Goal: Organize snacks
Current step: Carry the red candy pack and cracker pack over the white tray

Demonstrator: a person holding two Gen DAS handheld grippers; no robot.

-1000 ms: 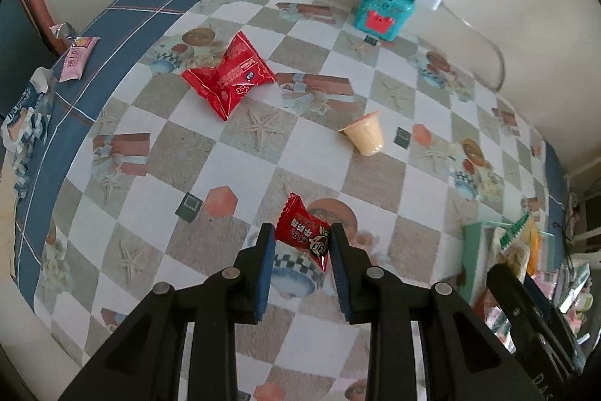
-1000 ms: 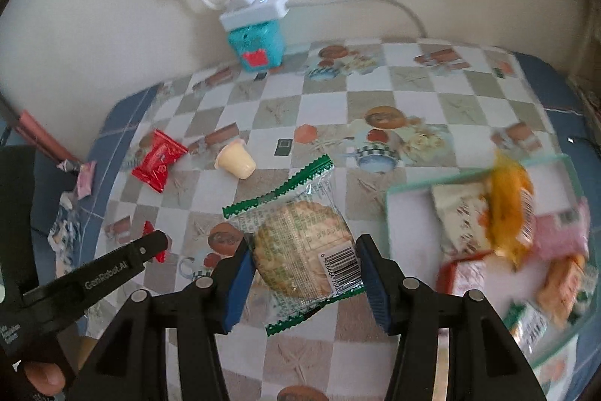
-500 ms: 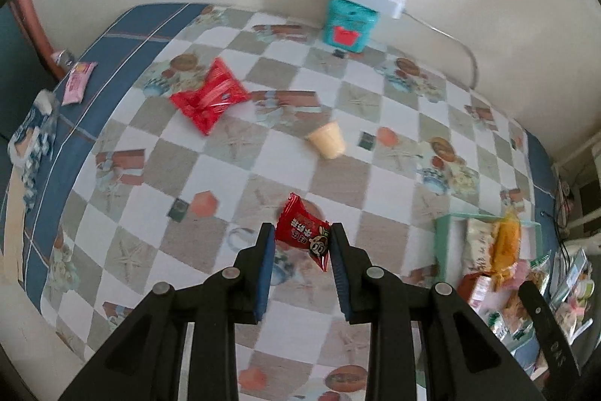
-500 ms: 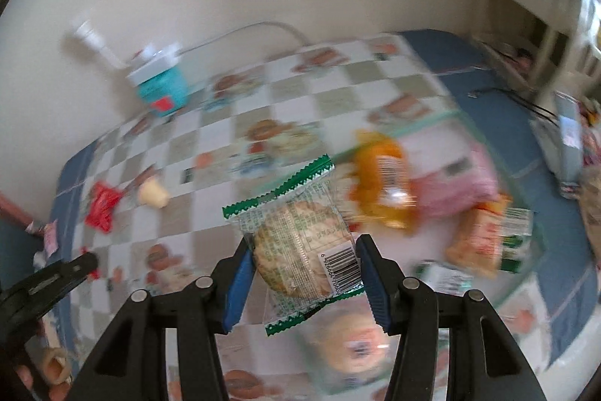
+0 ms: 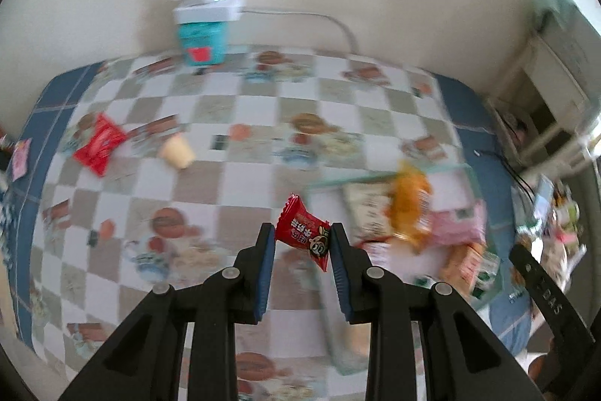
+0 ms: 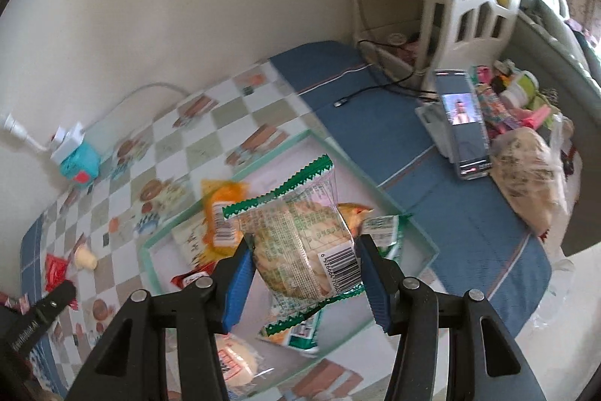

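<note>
Right gripper (image 6: pixel 302 262) is pinching cracker pack (image 6: pixel 300 232) above green tray (image 6: pixel 420 235); left gripper (image 5: pixel 302 243) is pinching red candy (image 5: pixel 303 232) beside tray's left edge. Risk: slippery pack slipping out or landing outside the crowded tray. Checkered tablecloth (image 5: pixel 244 123) is stretching beyond tray toward cream wall.

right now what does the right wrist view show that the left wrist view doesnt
Only the right wrist view shows the phone with its lit screen, the black cable on the blue cloth, and the round cracker packet gripped by the right gripper over the tray.

Only the left wrist view shows the small red candy pinched in the left gripper.

Both show the tray of snacks, the teal box, the yellow cup lying on its side and the red packet on the checked tablecloth.
</note>
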